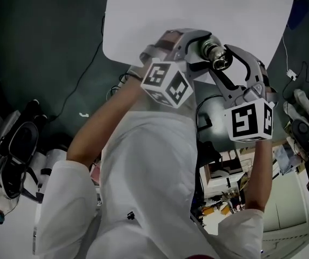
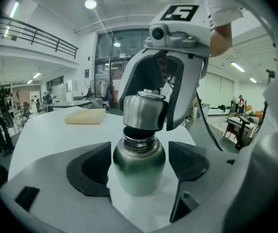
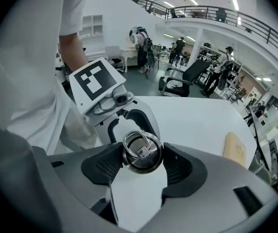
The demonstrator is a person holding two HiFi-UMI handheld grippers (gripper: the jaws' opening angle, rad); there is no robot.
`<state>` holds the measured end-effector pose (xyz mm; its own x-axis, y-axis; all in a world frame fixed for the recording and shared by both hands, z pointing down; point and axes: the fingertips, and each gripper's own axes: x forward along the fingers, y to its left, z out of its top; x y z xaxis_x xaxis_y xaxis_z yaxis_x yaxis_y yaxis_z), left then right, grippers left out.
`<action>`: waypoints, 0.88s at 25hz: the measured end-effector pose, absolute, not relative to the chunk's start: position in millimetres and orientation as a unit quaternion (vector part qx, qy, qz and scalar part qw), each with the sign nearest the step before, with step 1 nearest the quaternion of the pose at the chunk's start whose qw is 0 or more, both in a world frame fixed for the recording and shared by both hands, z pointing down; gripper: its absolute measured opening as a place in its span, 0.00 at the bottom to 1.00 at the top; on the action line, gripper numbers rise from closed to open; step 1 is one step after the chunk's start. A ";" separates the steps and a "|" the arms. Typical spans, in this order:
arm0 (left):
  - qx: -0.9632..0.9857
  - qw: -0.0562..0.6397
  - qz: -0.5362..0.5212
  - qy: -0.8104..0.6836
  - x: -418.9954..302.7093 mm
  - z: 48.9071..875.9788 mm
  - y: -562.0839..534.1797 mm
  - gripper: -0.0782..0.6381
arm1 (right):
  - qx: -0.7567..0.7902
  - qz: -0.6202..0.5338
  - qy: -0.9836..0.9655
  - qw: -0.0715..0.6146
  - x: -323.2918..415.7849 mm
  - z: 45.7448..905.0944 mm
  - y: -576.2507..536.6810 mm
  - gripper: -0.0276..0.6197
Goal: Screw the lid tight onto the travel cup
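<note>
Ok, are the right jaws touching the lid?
Touching. The right gripper view shows both pads pressed against the lid's rim, with no gap on either side.

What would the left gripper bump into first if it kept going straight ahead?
Probably the travel cup: it stands right between the open jaws of the left gripper, just ahead. Depth is hard to judge.

White short-sleeved shirt [image 1: 143, 161]; grey left gripper [image 2: 139, 166], right gripper [image 3: 141, 165], black-and-white marker cubes [image 1: 167, 83]
</note>
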<state>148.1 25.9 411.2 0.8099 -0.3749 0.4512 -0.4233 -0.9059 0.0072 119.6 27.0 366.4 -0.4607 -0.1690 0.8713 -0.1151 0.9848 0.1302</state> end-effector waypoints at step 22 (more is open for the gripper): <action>0.967 0.039 0.170 -0.185 151.9 423.3 24.6 0.59 | -0.098 -0.094 -0.817 0.560 106.6 389.4 36.0 0.43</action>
<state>151.9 24.6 423.3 0.8734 -0.3445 0.3442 -0.3712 -0.9284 0.0126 106.6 36.0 389.4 -0.3524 0.0560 0.9342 0.2658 0.9631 0.0425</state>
